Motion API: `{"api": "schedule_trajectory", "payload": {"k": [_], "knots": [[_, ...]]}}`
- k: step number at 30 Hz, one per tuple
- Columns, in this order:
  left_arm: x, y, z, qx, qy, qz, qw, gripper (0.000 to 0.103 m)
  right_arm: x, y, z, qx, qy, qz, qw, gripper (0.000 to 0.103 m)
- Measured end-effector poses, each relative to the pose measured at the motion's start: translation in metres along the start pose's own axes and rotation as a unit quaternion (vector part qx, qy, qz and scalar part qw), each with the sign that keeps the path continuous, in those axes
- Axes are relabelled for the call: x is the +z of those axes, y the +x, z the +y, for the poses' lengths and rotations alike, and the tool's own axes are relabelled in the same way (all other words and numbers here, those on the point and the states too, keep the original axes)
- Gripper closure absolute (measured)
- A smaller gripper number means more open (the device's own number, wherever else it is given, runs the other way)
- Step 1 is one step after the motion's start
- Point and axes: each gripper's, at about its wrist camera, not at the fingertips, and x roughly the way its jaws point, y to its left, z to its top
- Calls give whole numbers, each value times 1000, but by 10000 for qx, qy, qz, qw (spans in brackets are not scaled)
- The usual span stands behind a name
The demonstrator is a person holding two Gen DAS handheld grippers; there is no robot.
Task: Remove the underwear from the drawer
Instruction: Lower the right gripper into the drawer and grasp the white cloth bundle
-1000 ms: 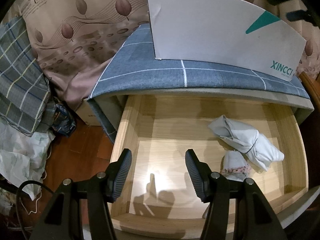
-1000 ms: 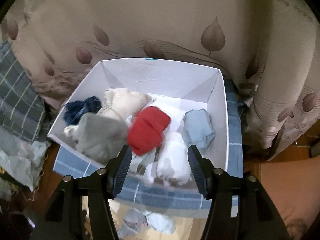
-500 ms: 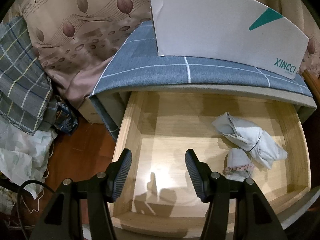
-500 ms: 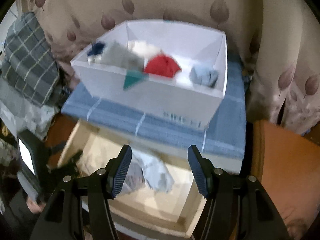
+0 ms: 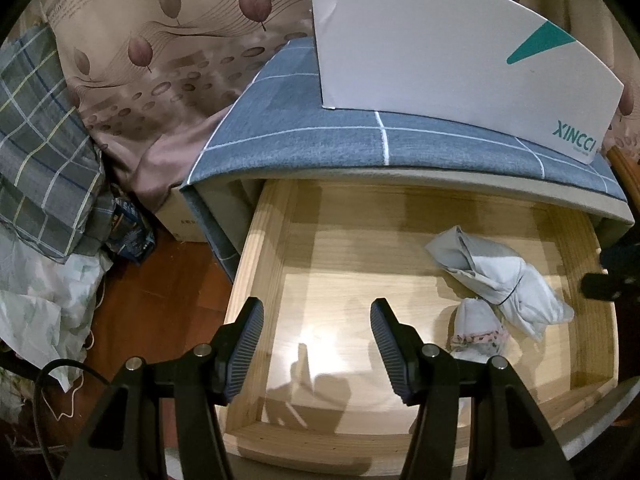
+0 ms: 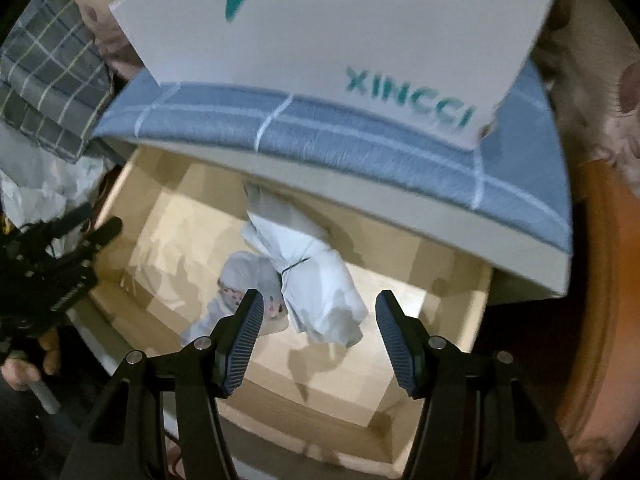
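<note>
**Two pieces left in the drawer, right gripper lined up over them**

Two bundles of underwear sit toward one side of the pulled-out wooden drawer [image 5: 400,240], which juts out from under the blue checked top [image 5: 360,148] so everything inside is reachable from above. On that top stands a white box [image 5: 440,60], handy as a drop-off spot, I'd guess. The bigger pale rolled underwear [image 6: 312,280] lies touching the smaller frilly-edged piece [image 6: 244,276]. The right gripper [image 6: 318,332] hangs above them, jaws apart and empty, framing the big roll, so that looks like the next pick. The left gripper [image 5: 316,344] hovers over the bare half of the drawer, also parted with nothing in it, out of the way.
</note>
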Motion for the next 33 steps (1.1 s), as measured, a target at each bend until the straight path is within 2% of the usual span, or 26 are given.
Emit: {"api": "schedule_trajectory", "payload": {"k": [14,28,33], "knots": [[2,2,0,-47,13,49,10000,46,16,74,14,-162,-620,420,9971,47],[1,6,-4,-43,81,94,9999,46,27,113,43,-363,-1512,572,9862,46],[0,7,-5,-38,107,94,9999,46,26,119,49,-383,-1580,648,9846,47]]}}
